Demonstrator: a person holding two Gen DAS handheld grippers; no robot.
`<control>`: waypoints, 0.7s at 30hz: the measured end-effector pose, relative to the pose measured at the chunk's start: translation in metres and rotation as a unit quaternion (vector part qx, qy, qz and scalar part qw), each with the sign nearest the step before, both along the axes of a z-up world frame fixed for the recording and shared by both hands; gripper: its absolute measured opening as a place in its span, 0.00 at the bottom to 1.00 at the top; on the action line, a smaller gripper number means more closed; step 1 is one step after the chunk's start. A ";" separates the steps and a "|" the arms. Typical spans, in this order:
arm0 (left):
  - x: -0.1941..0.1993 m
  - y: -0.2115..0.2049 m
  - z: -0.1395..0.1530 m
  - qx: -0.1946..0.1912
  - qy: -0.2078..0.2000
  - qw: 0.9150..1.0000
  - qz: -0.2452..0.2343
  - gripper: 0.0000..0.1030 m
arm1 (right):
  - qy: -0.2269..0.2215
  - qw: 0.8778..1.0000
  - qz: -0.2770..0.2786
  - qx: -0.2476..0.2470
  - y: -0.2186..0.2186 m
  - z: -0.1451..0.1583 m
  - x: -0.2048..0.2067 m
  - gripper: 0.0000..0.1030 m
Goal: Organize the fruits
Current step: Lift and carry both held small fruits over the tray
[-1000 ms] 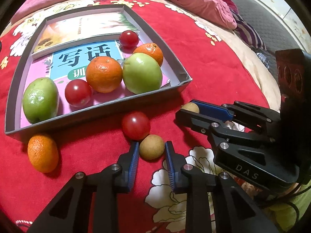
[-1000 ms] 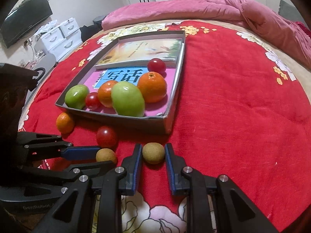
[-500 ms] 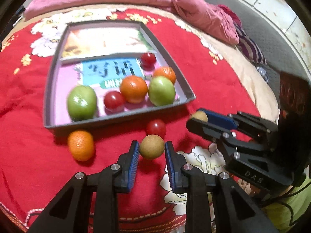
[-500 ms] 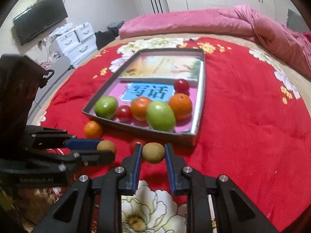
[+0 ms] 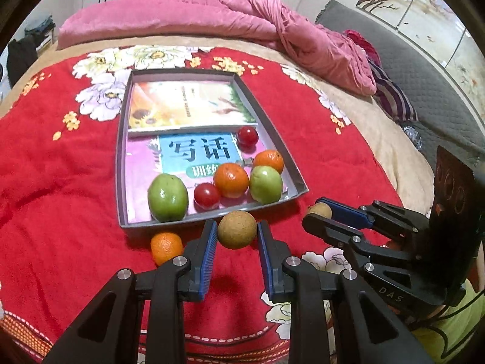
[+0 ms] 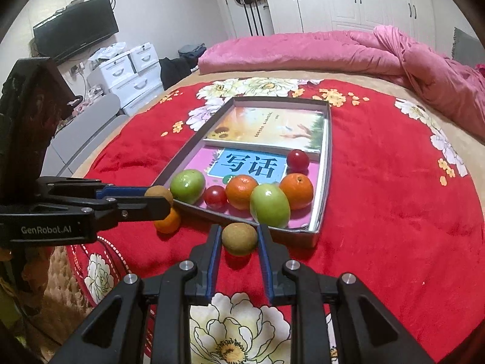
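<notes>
Brown, round and light, each little fruit (image 5: 237, 233) (image 6: 239, 238) is squeezed at its middle by the left tongs (image 5: 237, 236) and right tongs (image 6: 239, 241), and could roll or bruise.

A: What are the two tools made of?

B: Both the left gripper (image 5: 237, 236) and the right gripper (image 6: 239, 238) are matte black plastic, with triangular cut-outs in the linkage arms and round silver screws at the joints.

A: Any colour?

B: Blue ribbed pads (image 5: 209, 250) line the inner finger faces.

A: Markings?

B: White "GenRobot.AI" lettering behind the left gripper's fingers, "DAS" behind the right's. Each has a dark, boxy body behind its fingers.
</notes>
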State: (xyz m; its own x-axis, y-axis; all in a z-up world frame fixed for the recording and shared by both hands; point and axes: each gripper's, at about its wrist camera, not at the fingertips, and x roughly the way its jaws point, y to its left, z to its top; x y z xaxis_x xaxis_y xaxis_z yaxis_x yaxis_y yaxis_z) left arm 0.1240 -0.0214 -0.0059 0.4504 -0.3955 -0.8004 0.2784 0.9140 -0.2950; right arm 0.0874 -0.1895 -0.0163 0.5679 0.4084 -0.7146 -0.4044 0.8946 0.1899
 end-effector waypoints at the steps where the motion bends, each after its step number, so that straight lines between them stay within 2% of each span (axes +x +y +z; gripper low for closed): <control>1: 0.000 0.000 0.002 0.000 -0.002 1.000 0.001 0.27 | -0.003 1.000 -0.001 0.000 -0.001 0.001 0.000 0.23; 21: 0.008 -0.006 0.014 0.008 -0.028 1.000 0.001 0.27 | -0.018 0.999 -0.035 -0.003 -0.020 0.007 0.016 0.23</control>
